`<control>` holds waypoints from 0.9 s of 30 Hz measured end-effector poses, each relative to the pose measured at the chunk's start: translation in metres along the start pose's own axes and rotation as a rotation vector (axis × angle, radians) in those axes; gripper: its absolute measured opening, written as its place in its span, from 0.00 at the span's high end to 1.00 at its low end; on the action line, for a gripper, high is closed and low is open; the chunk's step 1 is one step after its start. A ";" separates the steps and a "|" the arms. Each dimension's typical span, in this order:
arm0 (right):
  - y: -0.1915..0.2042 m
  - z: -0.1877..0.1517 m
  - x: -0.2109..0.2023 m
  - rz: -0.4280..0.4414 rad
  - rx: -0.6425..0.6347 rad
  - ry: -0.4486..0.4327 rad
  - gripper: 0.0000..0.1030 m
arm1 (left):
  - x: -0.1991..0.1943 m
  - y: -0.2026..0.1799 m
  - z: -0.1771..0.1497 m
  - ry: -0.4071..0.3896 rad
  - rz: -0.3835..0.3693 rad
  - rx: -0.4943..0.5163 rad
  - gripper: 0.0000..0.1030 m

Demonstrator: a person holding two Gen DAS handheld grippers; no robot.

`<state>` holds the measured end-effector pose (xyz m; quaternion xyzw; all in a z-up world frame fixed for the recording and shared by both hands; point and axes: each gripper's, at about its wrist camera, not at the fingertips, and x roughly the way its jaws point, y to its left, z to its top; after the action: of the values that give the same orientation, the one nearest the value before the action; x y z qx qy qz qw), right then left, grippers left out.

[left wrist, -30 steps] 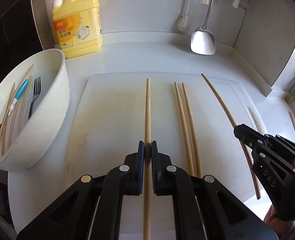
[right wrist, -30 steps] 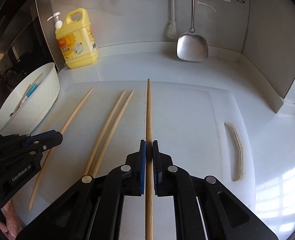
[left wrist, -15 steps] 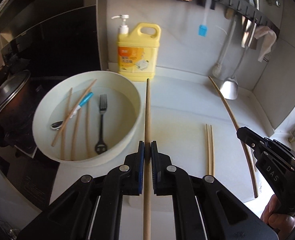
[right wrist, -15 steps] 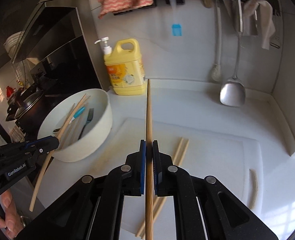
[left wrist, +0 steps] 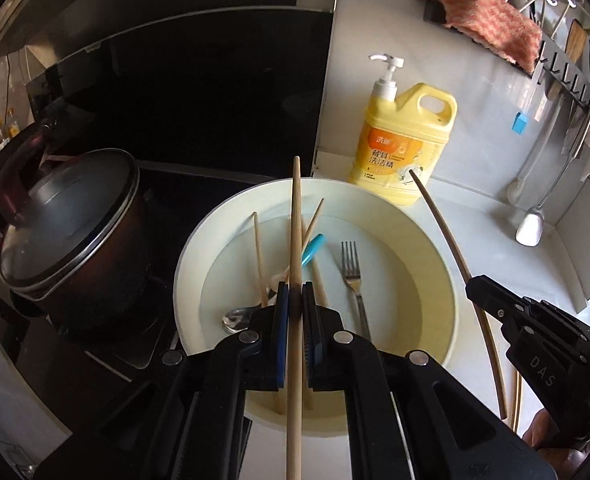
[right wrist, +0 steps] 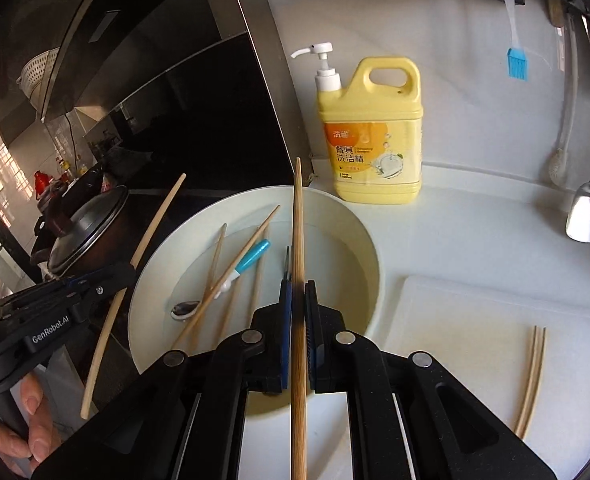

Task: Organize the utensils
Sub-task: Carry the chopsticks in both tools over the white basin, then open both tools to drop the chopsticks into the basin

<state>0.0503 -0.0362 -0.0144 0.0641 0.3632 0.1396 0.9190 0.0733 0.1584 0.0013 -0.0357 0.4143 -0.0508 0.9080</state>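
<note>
White kitchen table, white wall behind, dark stove zone off to one side.

White bowl as landmark, near table's stove-side edge. Inside bowl: loose chopsticks, fork, spoon, blue-handled utensil.

Left claw above bowl, pinched tight on one chopstick; stick runs straight along fingers, tip reaching bowl's far rim in left wrist view. Right claw likewise over bowl, clamped on second chopstick, tip past far rim. Each claw visible in other's camera: right claw on cutting-board side of bowl, left claw on stove side, hand gripping its handle.

Beyond bowl, against wall: yellow detergent jug with pump. Stove side of bowl: lidded dark pot. Opposite side: white cutting board with pair of chopsticks lying together. Above, on wall rail: pink cloth, blue brush, hanging metal spatula.
</note>
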 end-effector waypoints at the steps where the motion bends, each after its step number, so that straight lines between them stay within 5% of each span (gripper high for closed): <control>1: 0.003 0.001 0.008 -0.004 0.017 0.009 0.94 | 0.009 0.005 0.003 0.021 -0.010 0.001 0.93; 15: 0.022 0.009 0.087 -0.008 0.066 0.164 0.94 | 0.082 0.020 0.012 0.152 -0.061 -0.004 0.93; 27: 0.007 0.006 0.111 0.029 0.089 0.273 0.88 | 0.104 0.013 0.010 0.226 -0.028 0.000 0.93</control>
<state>0.1296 0.0043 -0.0805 0.0905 0.4899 0.1441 0.8550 0.1498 0.1589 -0.0712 -0.0353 0.5135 -0.0670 0.8547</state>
